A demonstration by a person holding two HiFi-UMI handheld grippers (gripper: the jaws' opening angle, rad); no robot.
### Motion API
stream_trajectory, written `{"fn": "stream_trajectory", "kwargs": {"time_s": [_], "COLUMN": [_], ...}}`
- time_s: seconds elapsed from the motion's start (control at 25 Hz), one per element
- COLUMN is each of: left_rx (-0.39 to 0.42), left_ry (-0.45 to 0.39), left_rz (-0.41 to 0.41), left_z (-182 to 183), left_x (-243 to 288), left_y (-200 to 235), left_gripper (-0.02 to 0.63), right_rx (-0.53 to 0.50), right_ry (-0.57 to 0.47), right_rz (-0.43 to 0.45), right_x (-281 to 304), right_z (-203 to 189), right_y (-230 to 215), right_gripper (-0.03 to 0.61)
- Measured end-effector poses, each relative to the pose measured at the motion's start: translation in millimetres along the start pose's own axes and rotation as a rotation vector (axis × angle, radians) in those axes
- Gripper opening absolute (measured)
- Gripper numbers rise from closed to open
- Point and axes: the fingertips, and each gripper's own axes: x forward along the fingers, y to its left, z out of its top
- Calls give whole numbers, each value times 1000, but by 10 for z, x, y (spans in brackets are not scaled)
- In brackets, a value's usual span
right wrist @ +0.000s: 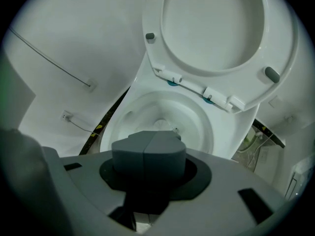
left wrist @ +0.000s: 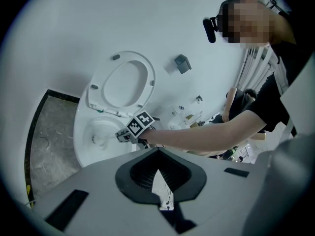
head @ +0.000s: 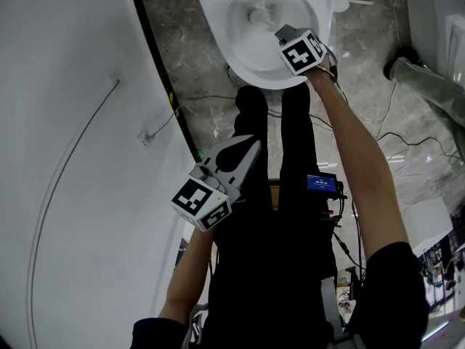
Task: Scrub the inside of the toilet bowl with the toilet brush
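Toilet brush (head: 259,13), white and thin-handled, sat head-down inside the white toilet bowl (head: 251,70), its handle clamped in the closed jaws of the right gripper (head: 285,33). The left gripper (head: 251,150) hung well apart, jaws slightly parted and empty. Grey marbled floor (head: 196,64) met a white wall (head: 65,122).

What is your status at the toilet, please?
Right gripper shut on toilet brush, head down in toilet bowl. Left gripper open, empty, back from the bowl. Seat up, nothing in the way.
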Motion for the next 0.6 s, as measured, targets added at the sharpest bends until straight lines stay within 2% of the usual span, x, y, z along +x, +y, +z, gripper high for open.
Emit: {"fn": "stream_trajectory", "kwargs": {"time_s": [0.16,0.36,0.6], "left_rx": [3,10,25], "left_ry": [22,2,-6], "left_rz": [-7,-16,-42], "left_z": [6,-67,1], "left_x": [-13,-91,-38], "left_y": [-28,2,-117], "left_gripper": [6,6,6], "right_rx": [-14,-120,-283], "right_ry": [-24,-13,65], "right_rz": [-13,-32,-6], "right_x": [11,-35,-107], "right_z": [216,358,-16], "right_y": [-96,0,331], "right_gripper": [161,161,161]}}
